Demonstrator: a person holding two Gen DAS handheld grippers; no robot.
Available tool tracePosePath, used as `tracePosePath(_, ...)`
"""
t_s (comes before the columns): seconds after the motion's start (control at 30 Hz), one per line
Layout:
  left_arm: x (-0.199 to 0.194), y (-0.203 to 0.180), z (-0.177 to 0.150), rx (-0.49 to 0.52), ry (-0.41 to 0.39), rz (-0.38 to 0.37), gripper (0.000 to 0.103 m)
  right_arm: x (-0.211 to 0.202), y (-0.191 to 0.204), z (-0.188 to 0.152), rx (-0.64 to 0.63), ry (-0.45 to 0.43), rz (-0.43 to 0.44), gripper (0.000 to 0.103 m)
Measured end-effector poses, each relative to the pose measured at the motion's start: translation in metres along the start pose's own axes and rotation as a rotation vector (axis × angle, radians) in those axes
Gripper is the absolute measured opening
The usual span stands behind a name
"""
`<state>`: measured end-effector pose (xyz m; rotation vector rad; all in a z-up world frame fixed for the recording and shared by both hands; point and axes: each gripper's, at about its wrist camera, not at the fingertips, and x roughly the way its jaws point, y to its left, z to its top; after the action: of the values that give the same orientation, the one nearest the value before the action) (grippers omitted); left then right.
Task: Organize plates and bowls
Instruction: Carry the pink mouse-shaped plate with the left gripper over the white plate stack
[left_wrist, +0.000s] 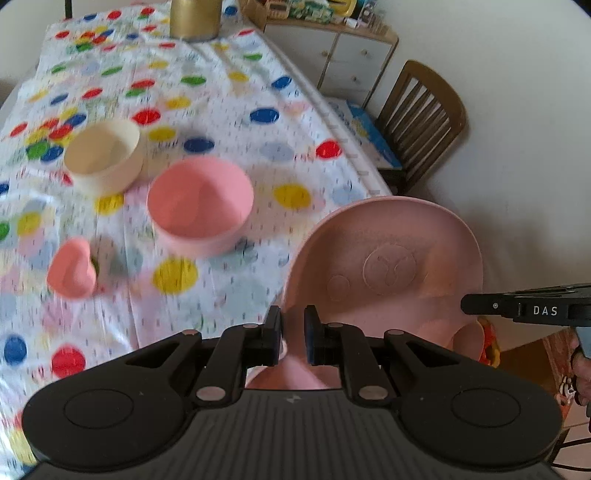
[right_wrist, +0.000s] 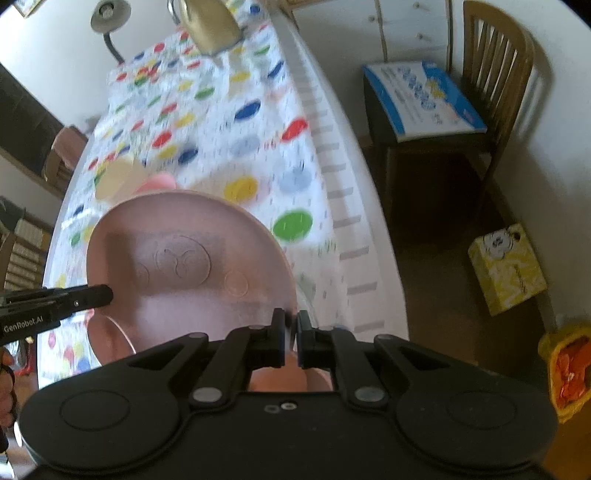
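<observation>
left gripper (left_wrist: 292, 334) and right gripper (right_wrist: 291, 338) both clamp pink plate (left_wrist: 388, 266) rim, contact half hidden, bowls blurred

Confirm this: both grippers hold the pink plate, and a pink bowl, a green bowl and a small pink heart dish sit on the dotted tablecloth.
One error: the second bowl is cream, not green, as the left wrist view shows. The rest holds: pink plate, pink bowl, heart dish, tablecloth.

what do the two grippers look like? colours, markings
Both grippers, left and right, are matte black: two round side lobes, linkage arms with silver pivot pins, ribbed body. Fingers carry blue pads. Seen from the other camera, the right's side reads "DAS", the left's "GenRobot.AI". No sleeves visible.
</observation>
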<state>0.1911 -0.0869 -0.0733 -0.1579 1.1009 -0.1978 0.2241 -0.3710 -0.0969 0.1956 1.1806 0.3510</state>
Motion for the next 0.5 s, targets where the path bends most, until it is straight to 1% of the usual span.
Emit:
tracePosePath(0.27, 0.001, 0.001, -0.031, -0.03, 0.064, -0.007, 0.012, 0.005, -0.004, -0.027, 0.012, 0.074, 0.009, 0.005)
tracePosePath(0.5, 0.015, 0.001, -0.045, -0.037, 0.12, 0.002, 0.012, 0.013, -0.007, -0.034, 0.013, 0.105, -0.008, 0.005)
